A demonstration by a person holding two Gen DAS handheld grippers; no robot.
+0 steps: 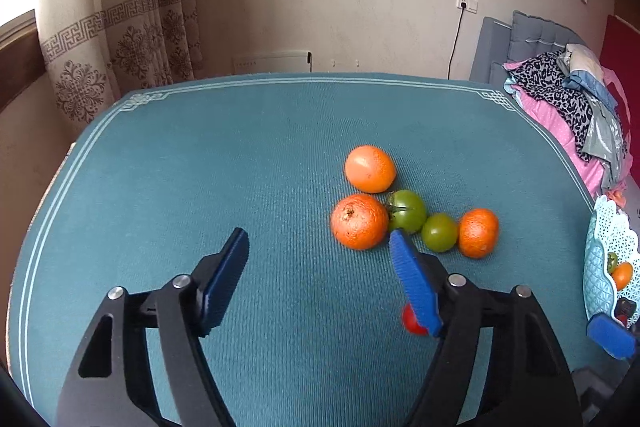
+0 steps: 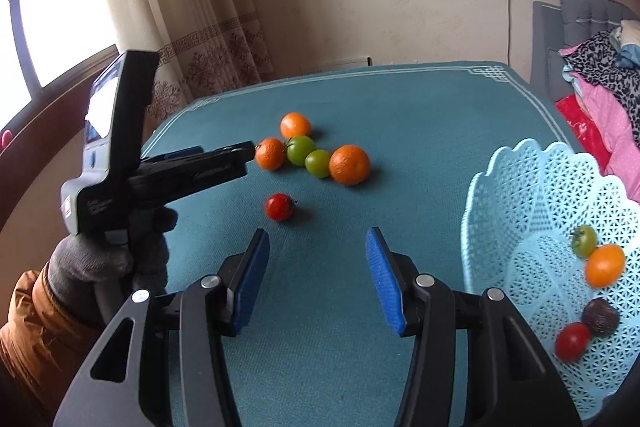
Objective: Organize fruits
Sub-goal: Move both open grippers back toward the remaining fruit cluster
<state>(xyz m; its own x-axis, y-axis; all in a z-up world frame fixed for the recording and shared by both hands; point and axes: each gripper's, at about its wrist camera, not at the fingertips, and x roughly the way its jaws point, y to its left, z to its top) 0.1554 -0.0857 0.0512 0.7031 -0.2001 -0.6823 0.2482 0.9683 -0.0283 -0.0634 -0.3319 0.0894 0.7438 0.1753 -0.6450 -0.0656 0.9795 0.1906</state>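
Apparently unreadable small print on left gripper point(image 2: 240, 153) handle, beside oranges point(image 2: 270, 153).

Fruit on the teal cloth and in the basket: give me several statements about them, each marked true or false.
1. Three oranges and two green tomatoes lie clustered on the teal cloth. True.
2. The small red tomato touches that cluster. False: it lies apart, nearer the grippers.
3. The pale blue basket is empty. False: it holds several fruits, including a red one and a green one.
4. The right gripper holds nothing between its pads. True.
5. The left gripper grips an orange. False: its jaws stand open with nothing between them.
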